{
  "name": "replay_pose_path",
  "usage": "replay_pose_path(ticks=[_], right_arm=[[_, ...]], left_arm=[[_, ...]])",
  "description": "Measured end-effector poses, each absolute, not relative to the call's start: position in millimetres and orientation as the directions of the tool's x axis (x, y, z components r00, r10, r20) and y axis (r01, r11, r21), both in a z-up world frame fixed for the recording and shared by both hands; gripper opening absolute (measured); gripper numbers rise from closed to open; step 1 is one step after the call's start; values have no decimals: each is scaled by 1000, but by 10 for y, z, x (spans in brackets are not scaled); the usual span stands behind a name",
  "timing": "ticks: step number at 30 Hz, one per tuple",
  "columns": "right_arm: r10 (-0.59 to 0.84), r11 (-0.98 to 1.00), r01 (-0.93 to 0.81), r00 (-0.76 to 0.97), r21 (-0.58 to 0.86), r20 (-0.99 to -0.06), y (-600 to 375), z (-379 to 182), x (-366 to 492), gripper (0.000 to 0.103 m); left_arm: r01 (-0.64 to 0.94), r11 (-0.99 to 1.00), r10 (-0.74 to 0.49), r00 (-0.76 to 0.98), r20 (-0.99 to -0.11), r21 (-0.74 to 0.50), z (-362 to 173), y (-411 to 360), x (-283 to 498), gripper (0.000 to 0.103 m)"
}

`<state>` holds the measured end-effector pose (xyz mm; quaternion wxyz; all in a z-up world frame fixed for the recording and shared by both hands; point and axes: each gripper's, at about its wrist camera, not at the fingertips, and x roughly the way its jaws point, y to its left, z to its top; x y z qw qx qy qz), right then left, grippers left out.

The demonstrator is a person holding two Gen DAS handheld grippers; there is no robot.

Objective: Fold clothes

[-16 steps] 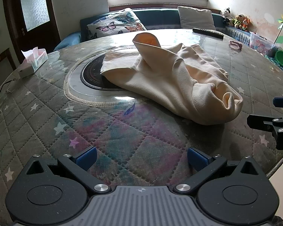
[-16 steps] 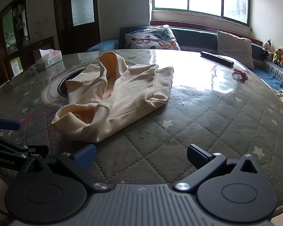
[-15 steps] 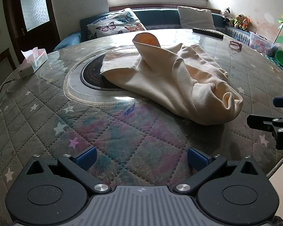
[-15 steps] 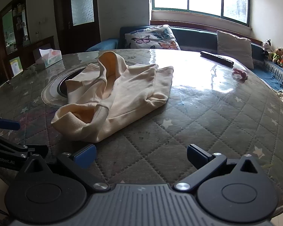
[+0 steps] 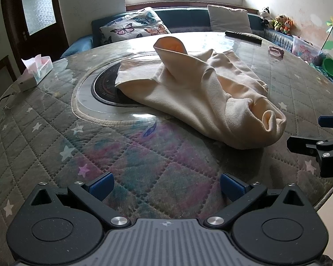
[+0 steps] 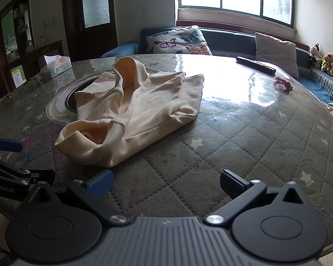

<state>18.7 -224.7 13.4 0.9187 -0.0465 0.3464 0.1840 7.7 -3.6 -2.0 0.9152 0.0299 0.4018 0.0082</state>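
Cream sweatshirt (image 5: 202, 95) lies crumpled on the round table (image 5: 55, 137), partly over the dark inset disc (image 5: 106, 88) at the table's centre, one cuffed sleeve opening standing up and another facing the near edge. Left gripper (image 5: 165, 186) hovers over the quilted cover short of the garment, jaws apart and empty. Right gripper (image 6: 165, 182) hovers beside the sweatshirt, jaws likewise apart, holding nothing. A tissue box (image 5: 34, 73) sits at the table's left edge, a remote control (image 6: 255, 64) at the far side.
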Motion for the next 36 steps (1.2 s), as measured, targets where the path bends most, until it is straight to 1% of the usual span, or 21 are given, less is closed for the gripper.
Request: replay_pose_path(ticks=[36], right_arm=[[282,938,-344,674,48,-683,-2266,90,388,103]], left_arm=[[30,997,29,661,-750,65,-15,-57,278,103]])
